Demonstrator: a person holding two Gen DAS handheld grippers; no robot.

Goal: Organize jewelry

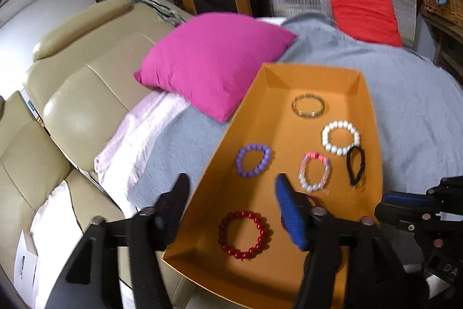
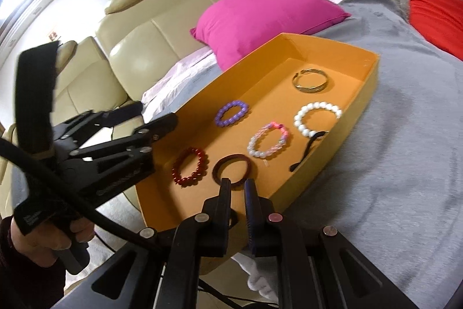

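Nearest, the right tool [image 2: 237,187], pressed together, pinches the near rim of a dark maroon bangle [image 2: 232,168] resting inside the shallow orange cardboard box [image 2: 373,68] on the bed, beside the beaded bracelets ahead, apparently to place it; the left tool [image 1: 230,193] is spread, empty.

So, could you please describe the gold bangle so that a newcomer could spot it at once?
Find the orange box on the grey blanket. The gold bangle lies alone at its far end, just beyond the white bead bracelet. It is the only smooth metal ring among beaded pieces.
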